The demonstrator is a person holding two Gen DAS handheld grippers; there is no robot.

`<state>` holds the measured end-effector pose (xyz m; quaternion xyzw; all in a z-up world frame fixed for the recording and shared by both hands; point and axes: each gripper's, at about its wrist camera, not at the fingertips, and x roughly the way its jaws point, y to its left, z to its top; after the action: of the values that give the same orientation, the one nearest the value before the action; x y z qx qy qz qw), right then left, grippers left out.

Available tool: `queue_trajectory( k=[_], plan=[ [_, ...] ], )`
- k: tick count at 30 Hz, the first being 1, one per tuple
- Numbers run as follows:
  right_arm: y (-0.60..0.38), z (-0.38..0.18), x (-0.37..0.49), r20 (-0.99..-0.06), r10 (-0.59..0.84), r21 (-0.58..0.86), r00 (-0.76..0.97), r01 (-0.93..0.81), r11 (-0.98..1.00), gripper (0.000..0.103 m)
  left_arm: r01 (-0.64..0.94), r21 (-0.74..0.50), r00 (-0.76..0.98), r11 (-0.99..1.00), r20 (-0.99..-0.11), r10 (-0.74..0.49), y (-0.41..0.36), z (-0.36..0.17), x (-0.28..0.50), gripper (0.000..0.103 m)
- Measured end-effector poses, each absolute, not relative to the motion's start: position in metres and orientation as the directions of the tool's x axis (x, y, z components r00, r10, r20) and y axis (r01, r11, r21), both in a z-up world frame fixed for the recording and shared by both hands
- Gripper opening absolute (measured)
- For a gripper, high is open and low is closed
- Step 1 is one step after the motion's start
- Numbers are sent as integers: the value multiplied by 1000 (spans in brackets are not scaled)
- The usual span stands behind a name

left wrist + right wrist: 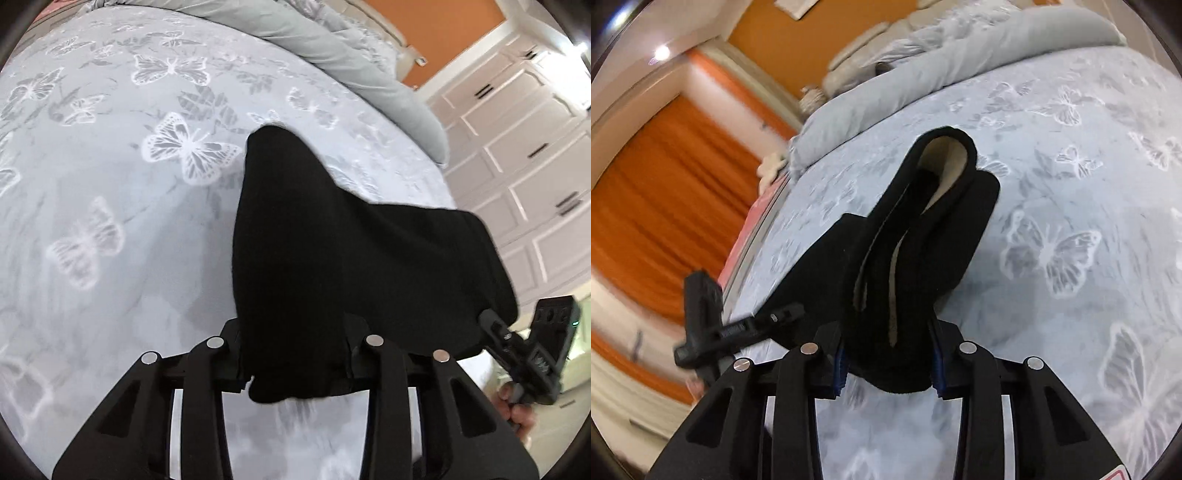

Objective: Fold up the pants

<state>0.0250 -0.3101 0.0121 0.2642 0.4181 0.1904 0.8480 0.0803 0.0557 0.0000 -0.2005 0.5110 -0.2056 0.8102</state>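
Note:
Black pants [332, 240] with a pale lining [945, 162] hang bunched above a butterfly-print bed [110, 184]. In the left wrist view my left gripper [295, 354] is shut on one thick end of the pants, and the cloth fills the gap between its fingers. The right gripper [491, 321] grips the other end at the right, with a hand [517, 410] below it. In the right wrist view my right gripper [888, 362] is shut on a folded wad of the pants [923, 229] between its blue pads. The left gripper [790, 312] bites the cloth at the left.
A rolled grey duvet [351, 62] lies along the far side of the bed [1071, 184]. White wardrobe doors [517, 147] stand beyond the bed's edge on one side, and orange curtains [665, 203] on the other.

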Motion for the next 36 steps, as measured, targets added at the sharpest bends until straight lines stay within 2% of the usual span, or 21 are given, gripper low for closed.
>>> queue_trajectory(
  k=[3, 5, 6, 8, 9, 10, 11, 12, 13, 14, 17, 20, 22, 23, 24, 26, 28, 31, 32, 33, 36],
  plan=[
    [-310, -24, 3, -699, 531, 583, 479, -48, 811, 41, 142, -489, 328, 861, -797, -507, 60, -9, 45, 38],
    [-305, -67, 1, -822, 456, 503, 342, 60, 862, 56, 123, -418, 287, 900, -853, -436, 59, -31, 31, 49],
    [-312, -79, -4, -824, 446, 508, 350, 108, 854, 56, 105, -378, 282, 920, -876, -393, 59, -40, 25, 54],
    [-327, -56, -9, -778, 433, 538, 455, 126, 834, 56, 100, -342, 320, 934, -878, -355, 66, -40, 13, 56],
    [-331, -41, -11, -771, 374, 499, 516, 125, 857, 56, 107, -333, 354, 937, -868, -349, 70, -31, 10, 56],
    [-331, -14, -14, -748, 252, 406, 614, 123, 906, 56, 110, -294, 435, 949, -845, -312, 74, -12, 7, 56],
    [-327, 6, -16, -711, 172, 337, 682, 116, 934, 47, 104, -248, 518, 963, -813, -265, 76, 5, 3, 59],
    [-320, 19, -15, -679, 145, 305, 720, 96, 948, 37, 101, -217, 570, 971, -787, -235, 75, 17, 1, 69],
    [-308, 33, -11, -651, 150, 284, 744, 55, 957, 19, 104, -176, 628, 979, -751, -202, 71, 33, 1, 78],
    [-298, 41, -2, -637, 174, 275, 751, 11, 961, 7, 110, -162, 652, 981, -733, -194, 68, 40, 4, 79],
    [-254, 44, 28, -663, 223, 223, 714, -96, 970, 4, 149, -180, 675, 972, -700, -233, 42, 53, 18, 79],
    [-227, 10, 65, -747, 211, 171, 630, -124, 977, 4, 178, -178, 635, 968, -731, -251, 4, 31, 49, 79],
    [-232, -16, 79, -788, 174, 154, 591, -86, 984, 4, 171, -139, 557, 975, -803, -212, -13, -4, 86, 79],
    [-238, -25, 81, -804, 141, 137, 577, -51, 989, 0, 135, -82, 542, 987, -828, -143, -14, -19, 101, 79],
    [-257, -40, 93, -828, 110, 134, 549, 5, 991, 0, 115, -37, 531, 993, -842, -93, -13, -32, 113, 83],
    [-282, -59, 104, -819, 227, 297, 526, 50, 954, 0, 67, -146, 454, 987, -876, -161, 5, -63, 131, 90],
    [-284, -50, 100, -807, 243, 323, 538, 58, 945, 0, -7, -278, 419, 961, -873, -249, 25, -63, 136, 91],
    [-268, -27, 86, -763, 209, 253, 612, -14, 967, 0, -7, -207, 489, 978, -854, -177, 32, -44, 131, 91],
    [-268, -38, 92, -794, 125, 164, 595, 13, 986, 0, 0, -183, 502, 983, -850, -159, 31, -42, 129, 91],
    [-274, -55, 98, -828, 113, 159, 549, 36, 987, 0, 17, -176, 499, 984, -852, -161, 29, -42, 129, 92],
    [-289, -48, 101, -808, 180, 270, 561, 81, 959, 0, 35, -181, 499, 983, -849, -174, 30, -41, 122, 91]
  ],
)
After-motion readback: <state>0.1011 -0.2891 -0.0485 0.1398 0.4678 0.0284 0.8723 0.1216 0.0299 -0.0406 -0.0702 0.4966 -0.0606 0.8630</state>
